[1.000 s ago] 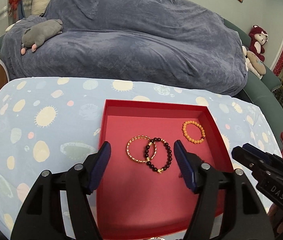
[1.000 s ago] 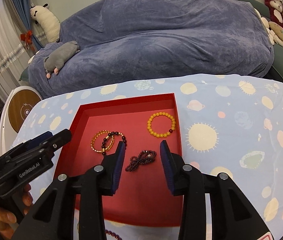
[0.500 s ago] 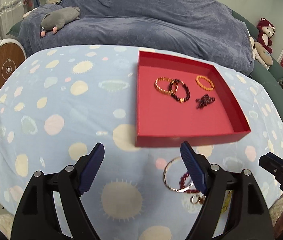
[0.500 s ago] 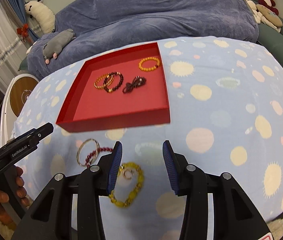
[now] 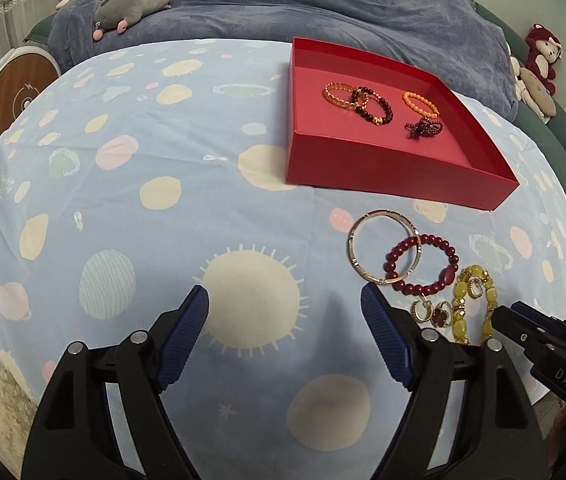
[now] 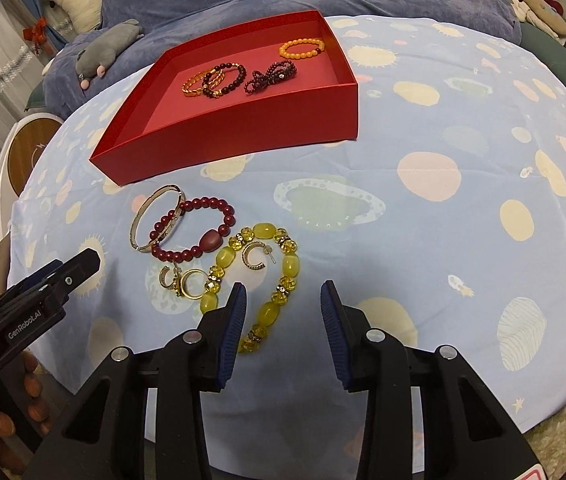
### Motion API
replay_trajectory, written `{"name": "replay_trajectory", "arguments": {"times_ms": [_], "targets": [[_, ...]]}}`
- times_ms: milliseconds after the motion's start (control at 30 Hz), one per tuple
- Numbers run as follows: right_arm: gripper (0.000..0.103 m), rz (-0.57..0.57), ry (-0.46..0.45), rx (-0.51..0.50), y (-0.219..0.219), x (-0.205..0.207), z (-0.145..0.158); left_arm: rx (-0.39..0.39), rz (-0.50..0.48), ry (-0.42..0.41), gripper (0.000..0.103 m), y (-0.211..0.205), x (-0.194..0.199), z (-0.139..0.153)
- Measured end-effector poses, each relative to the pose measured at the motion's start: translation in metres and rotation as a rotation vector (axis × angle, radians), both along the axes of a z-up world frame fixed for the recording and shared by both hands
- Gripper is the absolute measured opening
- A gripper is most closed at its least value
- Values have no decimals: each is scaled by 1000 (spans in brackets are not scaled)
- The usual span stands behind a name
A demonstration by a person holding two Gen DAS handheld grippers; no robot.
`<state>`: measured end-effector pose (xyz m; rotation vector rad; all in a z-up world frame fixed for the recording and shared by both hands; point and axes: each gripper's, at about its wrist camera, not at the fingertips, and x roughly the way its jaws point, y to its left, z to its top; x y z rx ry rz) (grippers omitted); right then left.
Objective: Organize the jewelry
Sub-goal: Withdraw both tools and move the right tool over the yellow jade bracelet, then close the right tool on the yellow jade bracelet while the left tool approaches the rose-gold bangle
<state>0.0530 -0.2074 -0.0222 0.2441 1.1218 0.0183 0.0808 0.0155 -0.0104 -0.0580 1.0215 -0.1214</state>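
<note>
A red tray sits on the patterned tablecloth and holds a gold bracelet, a dark bead bracelet, an orange bead bracelet and a bunched dark red strand. In front of the tray lie a metal bangle, a red bead bracelet, a yellow bead bracelet and gold hoop earrings. My left gripper is open and empty, left of this pile. My right gripper is open and empty, just above the yellow bracelet's near end.
A blue-covered sofa with a grey plush toy stands behind the table. A round wooden disc stands at the left. Stuffed toys sit at the right. The tablecloth drops off at the near edge.
Both grippers have pulled back from over the tray toward the near side of the table. The loose jewelry pile in front of the tray has come into view.
</note>
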Motion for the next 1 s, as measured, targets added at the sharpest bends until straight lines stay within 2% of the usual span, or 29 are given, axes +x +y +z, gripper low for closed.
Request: {"name": "replay_trajectory", "arguments": {"times_ms": [267, 400, 633, 767, 833, 933, 1000], "targets": [[25, 24, -5, -66, 9, 4, -8, -12, -12, 3, 75, -4, 0, -1], [9, 25, -9, -116, 7, 4, -9, -31, -16, 8, 75, -6, 4, -1], [8, -20, 1, -88, -7, 3, -9, -41, -47, 7, 75, -18, 13, -1], [8, -24, 3, -80, -8, 3, -9, -62, -80, 15, 83, -34, 21, -5], [8, -23, 2, -73, -9, 3, -9, -65, -95, 17, 83, -43, 26, -8], [9, -23, 1, -62, -10, 3, -9, -46, -116, 31, 83, -56, 35, -17], [9, -25, 0, -55, -11, 3, -9, -22, -123, 9, 84, -63, 37, -19]]}}
